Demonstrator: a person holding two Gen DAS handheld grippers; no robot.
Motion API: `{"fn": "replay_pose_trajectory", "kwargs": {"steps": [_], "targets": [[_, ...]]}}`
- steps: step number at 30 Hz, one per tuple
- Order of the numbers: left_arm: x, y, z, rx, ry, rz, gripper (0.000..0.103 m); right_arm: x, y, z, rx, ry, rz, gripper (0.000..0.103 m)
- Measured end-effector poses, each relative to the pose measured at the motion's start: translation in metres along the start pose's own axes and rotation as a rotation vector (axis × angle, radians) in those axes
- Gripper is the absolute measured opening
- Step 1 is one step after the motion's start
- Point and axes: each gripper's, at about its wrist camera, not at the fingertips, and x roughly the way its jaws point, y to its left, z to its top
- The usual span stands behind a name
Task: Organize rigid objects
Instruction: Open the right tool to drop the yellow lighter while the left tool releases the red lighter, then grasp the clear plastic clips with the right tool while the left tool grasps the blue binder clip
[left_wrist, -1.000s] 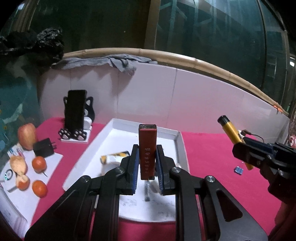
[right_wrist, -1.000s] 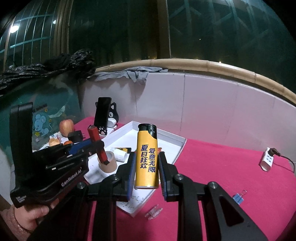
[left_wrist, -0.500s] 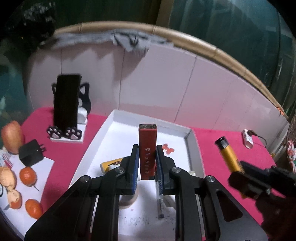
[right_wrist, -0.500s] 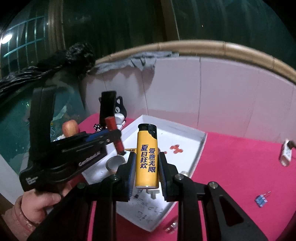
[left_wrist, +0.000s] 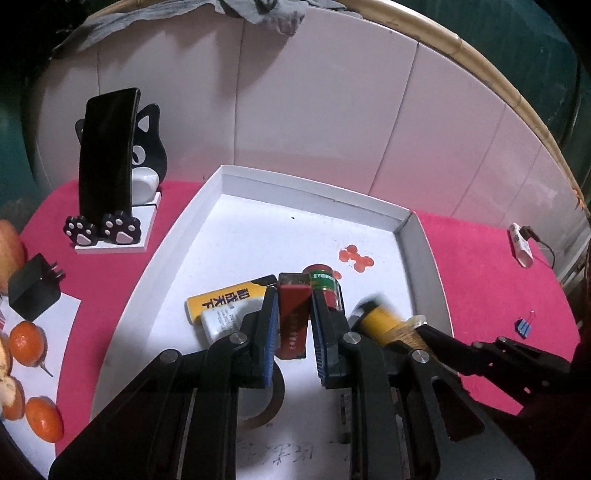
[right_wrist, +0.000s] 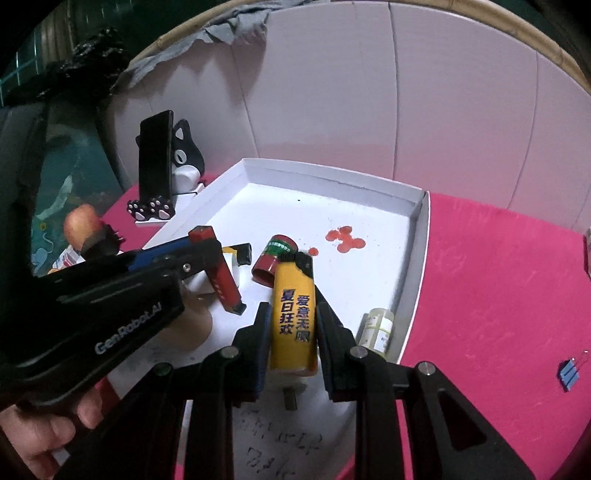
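Left gripper (left_wrist: 292, 321) clamped on a red lighter (left_wrist: 293, 317), held upright above the near middle of the white tray (left_wrist: 314, 192). Right gripper (right_wrist: 293, 332) clamped on a yellow lighter (right_wrist: 293, 317), over the tray's near right part. Lying in the tray: a second yellow lighter (left_wrist: 225, 301), a red-capped bottle (right_wrist: 275, 260), a small clear bottle (right_wrist: 378, 326) against the right wall, a tape roll (left_wrist: 271, 404). Tray sits on a pink cloth (right_wrist: 498, 277). Phone (left_wrist: 107, 155) on a cat-shaped stand (left_wrist: 147, 147), far left.
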Motion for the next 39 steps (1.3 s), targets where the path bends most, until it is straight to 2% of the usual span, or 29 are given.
{"fn": "replay_pose_trajectory", "kwargs": {"steps": [2,3,4,5,6,7,8,10,16,20,23,26,33,39], "targets": [[-0.003,-0.002,0.001,-0.001,-0.009,-0.003,0.017,-0.002,0.001,-0.001,-0.027,-0.014,-0.018,0.024],[-0.004,-0.002,0.002,-0.002,-0.008,-0.006,0.018,-0.006,0.002,-0.001,-0.045,-0.027,-0.026,0.028],[-0.006,-0.003,0.002,-0.005,-0.011,-0.014,0.021,-0.009,0.002,-0.001,-0.055,-0.037,-0.029,0.041],[-0.008,-0.004,0.003,-0.007,-0.017,-0.02,0.031,-0.014,0.001,-0.002,-0.062,-0.052,-0.031,0.049],[-0.01,-0.005,0.004,-0.008,-0.021,-0.023,0.041,-0.016,0.001,-0.002,-0.065,-0.065,-0.034,0.068],[-0.012,-0.006,0.004,-0.01,-0.029,-0.025,0.069,-0.021,0.0,-0.003,-0.068,-0.08,-0.036,0.084],[-0.016,-0.007,0.004,-0.013,-0.045,-0.023,0.091,-0.024,0.0,-0.003,-0.073,-0.094,-0.037,0.085],[-0.024,-0.009,0.004,-0.017,-0.076,-0.002,0.102,-0.035,-0.001,-0.004,-0.093,-0.113,-0.038,0.085],[-0.063,-0.005,-0.004,-0.072,-0.167,-0.051,0.103,-0.09,-0.03,-0.022,-0.136,-0.188,-0.009,0.085],[-0.08,-0.01,-0.015,-0.091,-0.194,-0.1,0.103,-0.098,-0.062,-0.042,-0.176,-0.106,0.076,0.085],[-0.084,-0.016,-0.025,-0.095,-0.186,-0.133,0.103,-0.092,-0.07,-0.063,-0.251,-0.036,0.108,0.085],[-0.082,-0.019,-0.035,-0.118,-0.158,-0.168,0.103,-0.078,-0.061,-0.086,-0.353,0.04,0.137,0.085],[-0.081,-0.024,-0.042,-0.124,-0.135,-0.168,0.103,-0.043,-0.022,-0.103,-0.585,0.088,0.123,0.085],[-0.081,-0.029,-0.044,-0.109,-0.132,-0.174,0.103,-0.028,-0.026,-0.091,-0.561,0.096,0.145,0.084]]}}
